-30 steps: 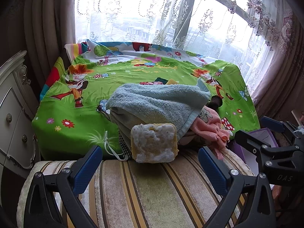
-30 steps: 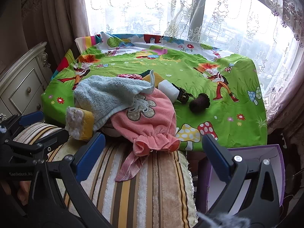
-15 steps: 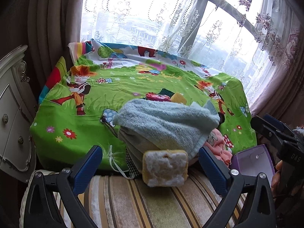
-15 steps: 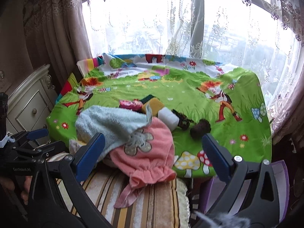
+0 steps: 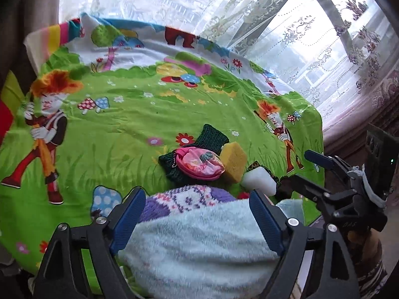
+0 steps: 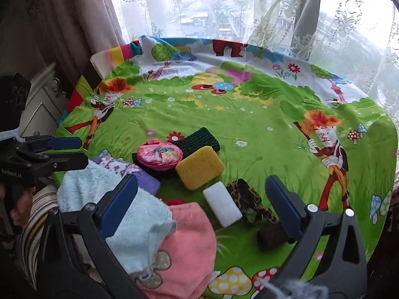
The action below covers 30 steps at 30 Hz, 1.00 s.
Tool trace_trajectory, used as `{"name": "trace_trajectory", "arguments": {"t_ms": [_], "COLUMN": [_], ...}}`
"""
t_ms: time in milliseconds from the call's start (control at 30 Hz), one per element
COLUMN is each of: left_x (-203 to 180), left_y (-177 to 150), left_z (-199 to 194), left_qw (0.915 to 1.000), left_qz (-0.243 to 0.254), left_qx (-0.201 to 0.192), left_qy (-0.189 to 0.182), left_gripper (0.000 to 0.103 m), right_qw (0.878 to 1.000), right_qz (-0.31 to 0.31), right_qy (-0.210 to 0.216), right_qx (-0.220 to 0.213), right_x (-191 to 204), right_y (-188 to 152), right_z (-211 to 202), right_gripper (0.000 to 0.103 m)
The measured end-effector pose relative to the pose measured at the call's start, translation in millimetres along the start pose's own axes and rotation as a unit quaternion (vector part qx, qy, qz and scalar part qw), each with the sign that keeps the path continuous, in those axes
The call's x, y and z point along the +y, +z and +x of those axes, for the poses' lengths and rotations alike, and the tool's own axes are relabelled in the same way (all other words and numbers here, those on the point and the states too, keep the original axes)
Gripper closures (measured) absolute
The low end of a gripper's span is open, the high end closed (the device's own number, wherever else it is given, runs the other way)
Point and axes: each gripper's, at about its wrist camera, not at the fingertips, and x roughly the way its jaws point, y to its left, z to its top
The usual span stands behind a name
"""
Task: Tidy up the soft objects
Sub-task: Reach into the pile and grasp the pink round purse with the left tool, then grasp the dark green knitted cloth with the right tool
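A heap of soft things lies at the near edge of a table under a green cartoon cloth (image 6: 249, 114). It holds a light blue towel (image 5: 199, 244) (image 6: 132, 214), a purple knit piece (image 5: 179, 200) (image 6: 119, 168), a pink towel (image 6: 189, 246), a pink pouch (image 5: 199, 164) (image 6: 159, 157) on a dark green knit (image 6: 199, 142), a yellow sponge (image 5: 233, 159) (image 6: 199, 168), a white sponge (image 5: 259, 180) (image 6: 222, 208), a leopard band (image 6: 247, 199) and a dark brown puff (image 6: 270, 236). My left gripper (image 5: 197, 218) is open over the blue towel. My right gripper (image 6: 202, 209) is open and empty above the white sponge.
Lace curtains and a window stand behind the table. A white drawer chest (image 6: 42, 104) is at the left. A striped cushion (image 6: 35, 214) lies below the near edge. The far half of the cloth holds nothing.
Both grippers have moved up and forward over the table, closer to the heap. The sponge with the white face has left the left wrist view.
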Motion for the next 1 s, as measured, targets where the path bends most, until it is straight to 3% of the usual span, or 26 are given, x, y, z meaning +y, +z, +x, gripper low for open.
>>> {"name": "trace_trajectory", "arguments": {"t_ms": [233, 400, 467, 500, 700, 900, 1000], "left_x": [27.7, 29.2, 26.3, 25.1, 29.7, 42.8, 48.0], "left_y": [37.1, 44.1, 44.7, 45.9, 42.3, 35.9, 29.0], "left_z": [73.0, 98.0, 103.3, 104.0, 87.9, 52.7, 39.5], "left_qw": [0.9899, 0.9858, 0.9855, 0.986, 0.9899, 0.9921, 0.9919], "left_qz": [-0.091, -0.099, -0.092, -0.087, -0.084, -0.099, -0.107], "left_qx": [0.106, 0.134, 0.14, 0.141, 0.111, 0.069, 0.055], "left_qy": [-0.025, -0.023, -0.026, -0.022, -0.027, -0.036, -0.04], "left_gripper": [0.037, 0.044, 0.068, 0.074, 0.076, 0.076, 0.076], "right_qw": [0.996, 0.992, 0.991, 0.99, 0.985, 0.982, 0.982], "right_qz": [0.016, 0.007, 0.003, 0.001, 0.002, -0.029, -0.057], "right_qy": [0.034, 0.048, 0.048, 0.05, 0.074, 0.069, 0.054], "right_qx": [0.077, 0.115, 0.128, 0.134, 0.159, 0.174, 0.17], "right_x": [-19.9, -26.7, -28.1, -28.7, -31.9, -21.8, -13.1], "right_y": [34.9, 51.8, 56.7, 58.3, 65.3, 66.7, 65.2], "right_z": [70.1, 113.5, 129.2, 136.0, 168.1, 186.6, 185.2], "right_gripper": [0.0, 0.0, 0.001, 0.001, 0.0, 0.0, 0.009]}}
